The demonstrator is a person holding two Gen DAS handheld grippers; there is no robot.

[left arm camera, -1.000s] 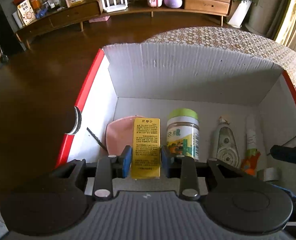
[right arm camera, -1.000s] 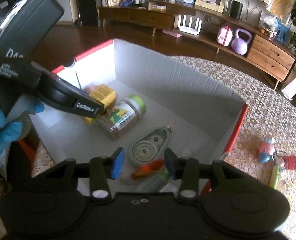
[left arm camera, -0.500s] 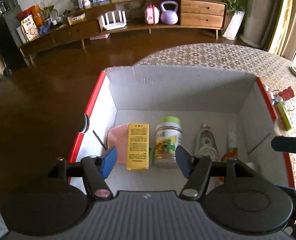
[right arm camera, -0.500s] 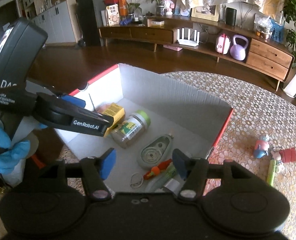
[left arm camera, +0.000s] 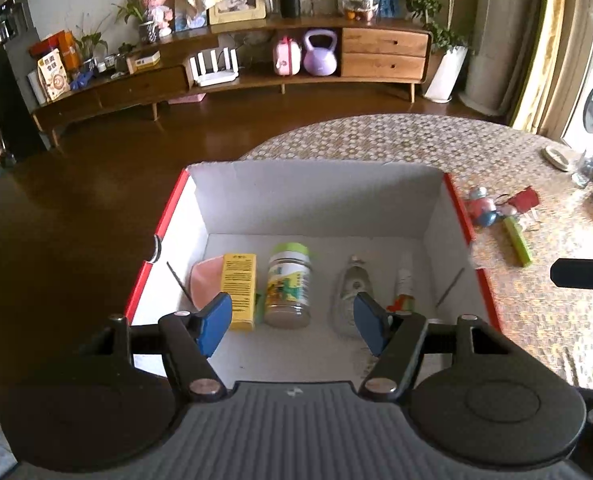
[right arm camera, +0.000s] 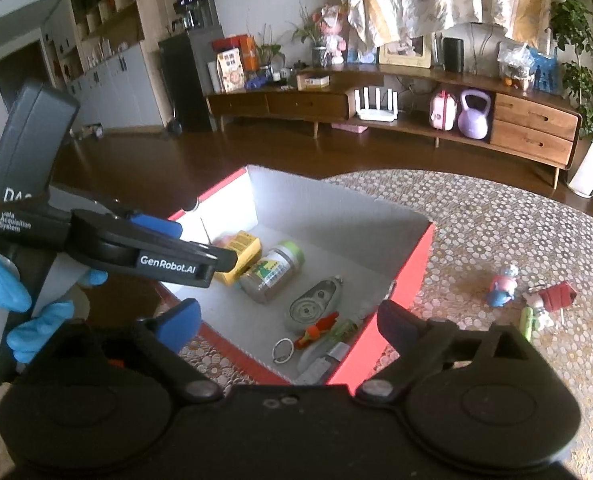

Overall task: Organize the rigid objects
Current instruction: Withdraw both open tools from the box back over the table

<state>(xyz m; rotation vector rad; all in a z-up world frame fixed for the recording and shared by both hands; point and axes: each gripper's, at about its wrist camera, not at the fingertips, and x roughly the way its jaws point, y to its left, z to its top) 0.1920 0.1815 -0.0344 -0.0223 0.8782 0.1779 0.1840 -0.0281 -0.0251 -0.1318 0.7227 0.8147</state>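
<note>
A red-edged white cardboard box point(left arm camera: 316, 188) point(right arm camera: 410, 276) sits on the patterned table. Inside it lie a yellow carton point(left arm camera: 238, 288) point(right arm camera: 240, 252), a green-lidded jar point(left arm camera: 288, 284) point(right arm camera: 274, 272), a correction tape dispenser point(left arm camera: 350, 292) point(right arm camera: 312, 304), a small tube with an orange part point(left arm camera: 403, 290) point(right arm camera: 316, 328) and a pink item point(left arm camera: 206, 280). My left gripper point(left arm camera: 292, 326) is open and empty above the box's near side. My right gripper point(right arm camera: 288, 320) is open and empty above the box's right near corner. The left gripper also shows in the right wrist view point(right arm camera: 156, 256).
On the table right of the box lie a small pig figure point(left arm camera: 482, 210) point(right arm camera: 502, 286), a red tag point(left arm camera: 522, 198) point(right arm camera: 556, 294) and a green stick point(left arm camera: 516, 240) point(right arm camera: 528, 320). A metal ring point(right arm camera: 283, 350) lies in the box. A dark wooden floor lies to the left.
My left gripper let go of the yellow carton, opened wide and pulled up and back from the box. My right gripper also opened wider and rose back.
</note>
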